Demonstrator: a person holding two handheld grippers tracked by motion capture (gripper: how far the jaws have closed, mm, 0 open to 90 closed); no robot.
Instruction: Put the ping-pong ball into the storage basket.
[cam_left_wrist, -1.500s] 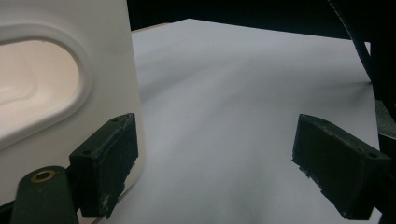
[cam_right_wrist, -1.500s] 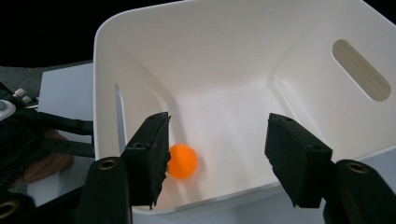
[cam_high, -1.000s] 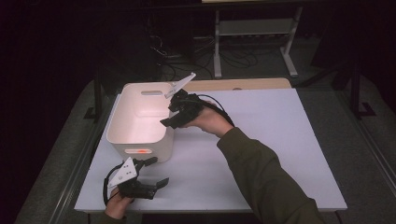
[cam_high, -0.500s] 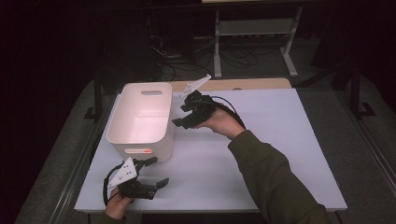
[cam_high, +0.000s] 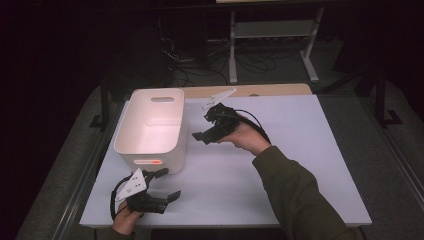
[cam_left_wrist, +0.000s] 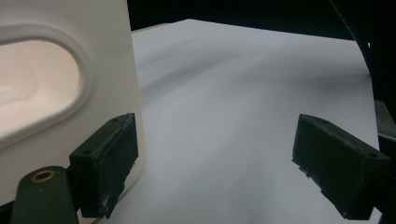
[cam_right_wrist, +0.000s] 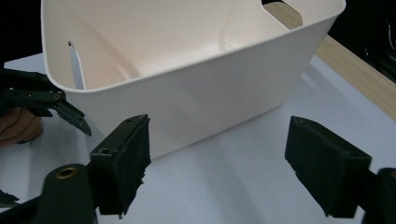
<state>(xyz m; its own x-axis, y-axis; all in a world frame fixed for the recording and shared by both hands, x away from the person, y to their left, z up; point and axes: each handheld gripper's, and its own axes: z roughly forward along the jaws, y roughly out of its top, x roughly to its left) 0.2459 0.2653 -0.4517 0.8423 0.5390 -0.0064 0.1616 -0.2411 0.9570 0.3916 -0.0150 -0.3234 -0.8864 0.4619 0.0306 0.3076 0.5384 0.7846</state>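
Observation:
A white plastic bin (cam_high: 150, 127) with handle cut-outs stands on the left half of the white table (cam_high: 280, 165), and its inside looks empty. My right gripper (cam_high: 202, 135) hovers just right of the bin, jaws wide open and empty, facing the bin's side wall (cam_right_wrist: 196, 98). My left gripper (cam_high: 167, 185) sits low at the table's front left, just in front of the bin's near corner (cam_left_wrist: 70, 93), open with nothing between its pads (cam_left_wrist: 105, 163).
A wooden strip (cam_high: 260, 90) runs along the table's far edge. Beyond it stand a metal stand (cam_high: 270, 35) and cables on a dark floor. The other hand's gripper (cam_right_wrist: 42, 100) appears at the left of the right gripper view.
My right gripper has moved away from above the bin's right rim, shifting right and slightly toward me over the table. The left gripper has stayed put.

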